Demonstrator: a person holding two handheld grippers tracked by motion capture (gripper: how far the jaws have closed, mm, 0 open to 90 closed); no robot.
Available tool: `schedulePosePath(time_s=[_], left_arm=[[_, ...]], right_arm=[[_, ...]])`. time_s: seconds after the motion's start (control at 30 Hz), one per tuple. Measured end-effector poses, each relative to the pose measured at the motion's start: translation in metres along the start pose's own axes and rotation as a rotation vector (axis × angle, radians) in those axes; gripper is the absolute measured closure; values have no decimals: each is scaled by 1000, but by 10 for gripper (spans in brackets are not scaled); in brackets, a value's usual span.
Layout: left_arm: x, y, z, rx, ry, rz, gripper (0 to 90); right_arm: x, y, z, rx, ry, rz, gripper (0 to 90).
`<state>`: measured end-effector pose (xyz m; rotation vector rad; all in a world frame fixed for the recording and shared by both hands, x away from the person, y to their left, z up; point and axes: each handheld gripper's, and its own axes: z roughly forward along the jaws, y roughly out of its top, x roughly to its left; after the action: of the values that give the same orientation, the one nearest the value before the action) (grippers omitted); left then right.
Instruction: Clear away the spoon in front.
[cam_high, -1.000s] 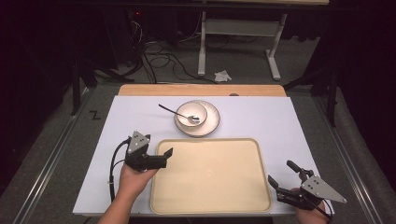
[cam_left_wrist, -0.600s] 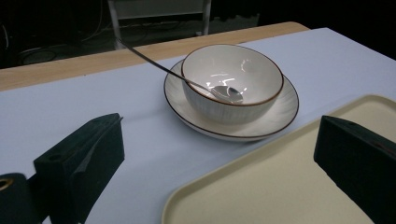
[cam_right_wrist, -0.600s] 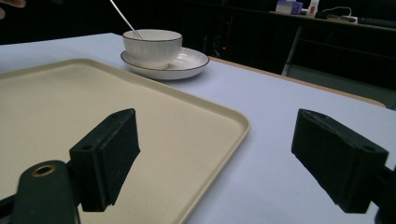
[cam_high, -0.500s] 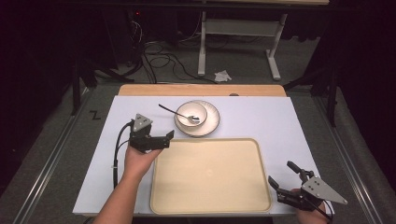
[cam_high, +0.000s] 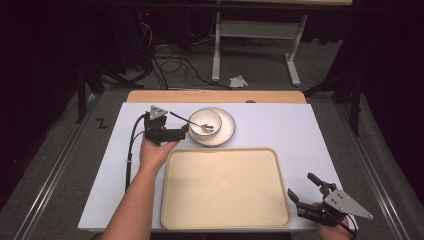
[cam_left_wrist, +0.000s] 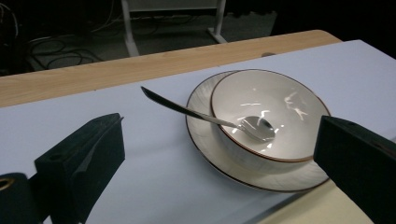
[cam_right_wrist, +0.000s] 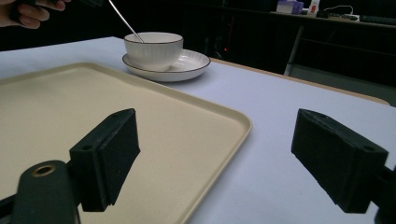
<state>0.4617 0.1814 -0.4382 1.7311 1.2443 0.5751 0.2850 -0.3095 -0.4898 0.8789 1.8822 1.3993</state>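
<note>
Your left gripper (cam_high: 183, 132) sits at the left side of the table (cam_high: 280, 125), just beside the plate (cam_high: 227, 131) — jaws spread wide and holding nothing. In the left gripper view the two black jaws stand far apart at the bottom corners, with the dishes framed between them. The gripper's tip points toward the plate's left edge; from the high view you cannot tell whether it touches the rim or stops just short.

The bowl (cam_high: 205, 120) stands upright on the plate, set toward the plate's left half. The spoon (cam_left_wrist: 212, 119) rests in the bowl, its scoop lying on the bowl's inner floor and its handle leaning over the rim, angled up and out to the left, toward your left gripper. The handle's end hangs free above the table, near the gripper but apart from it.

The cream tray (cam_high: 225, 187) lies flat in front of the dishes, nearest you; its far edge runs just beside the plate.

Your right gripper (cam_high: 305, 190) rests at the tray's near right corner, well apart from the dishes — jaws open, nothing between them. In the right gripper view the tray's corner lies between the jaws, with bowl and plate farther off.
</note>
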Motion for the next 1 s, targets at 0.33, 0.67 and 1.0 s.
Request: schedulePosePath(time_s=[0.33,0.67,1.0], left_arm=[[23,4,15,15,-1,-122,137],[33,6,17,-2,-62,-233,416],[37,6,17,3,-98,-283,676]], right_arm=[[-1,-1,1,1,-7,9,160],[0,-1,1,7,3,10,161],[1,-1,1,0,2,10,161]])
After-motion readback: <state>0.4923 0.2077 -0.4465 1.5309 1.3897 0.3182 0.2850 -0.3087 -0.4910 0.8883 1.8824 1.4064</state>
